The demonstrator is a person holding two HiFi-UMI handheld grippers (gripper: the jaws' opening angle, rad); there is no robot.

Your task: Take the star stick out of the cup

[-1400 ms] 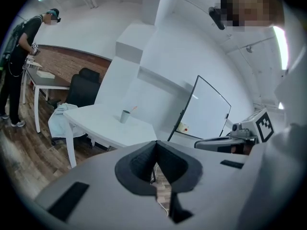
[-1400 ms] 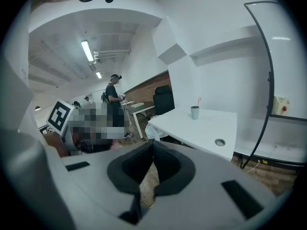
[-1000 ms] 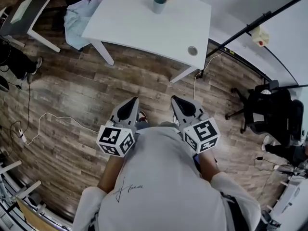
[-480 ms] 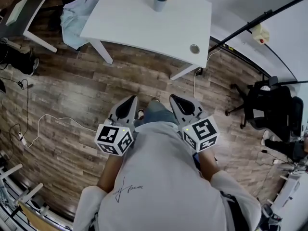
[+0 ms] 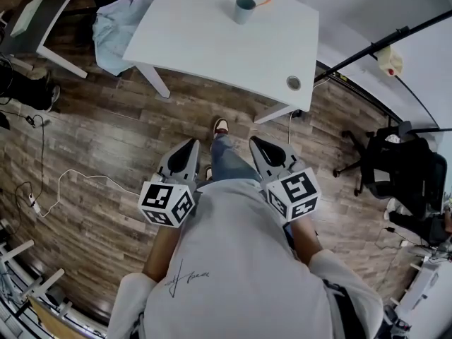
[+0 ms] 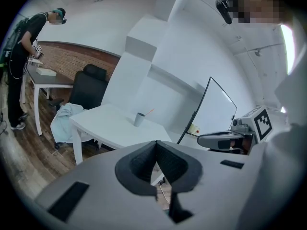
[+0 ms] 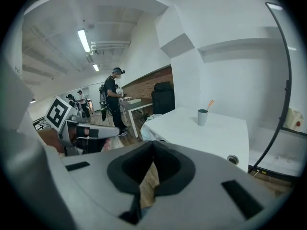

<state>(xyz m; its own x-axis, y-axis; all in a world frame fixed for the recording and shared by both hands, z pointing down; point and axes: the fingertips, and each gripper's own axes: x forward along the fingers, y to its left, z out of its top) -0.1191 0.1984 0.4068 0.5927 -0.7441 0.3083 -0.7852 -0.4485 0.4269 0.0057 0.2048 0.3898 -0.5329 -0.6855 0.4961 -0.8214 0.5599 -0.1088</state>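
A grey-blue cup (image 5: 244, 10) stands near the far edge of the white table (image 5: 212, 41), with the orange star stick (image 5: 263, 3) leaning out of it to the right. My left gripper (image 5: 191, 145) and right gripper (image 5: 256, 143) are held side by side over the wooden floor, well short of the table. Both are shut with nothing in them. The left gripper view shows the cup (image 6: 139, 119) and stick (image 6: 149, 112) far beyond the gripper (image 6: 156, 143). In the right gripper view the cup (image 7: 202, 117) and stick (image 7: 209, 104) also stand far ahead of the gripper (image 7: 153, 144).
A light blue cloth (image 5: 116, 23) hangs by the table's left end. The table's near right corner has a cable hole (image 5: 293, 83). A black office chair (image 5: 402, 161) stands at the right, a dark desk (image 5: 35, 13) at the far left. A white cable (image 5: 70, 179) lies on the floor.
The person has stepped toward the table: a leg and shoe now show between the grippers, and the floor has slid back. Both grippers stay shut and side by side.
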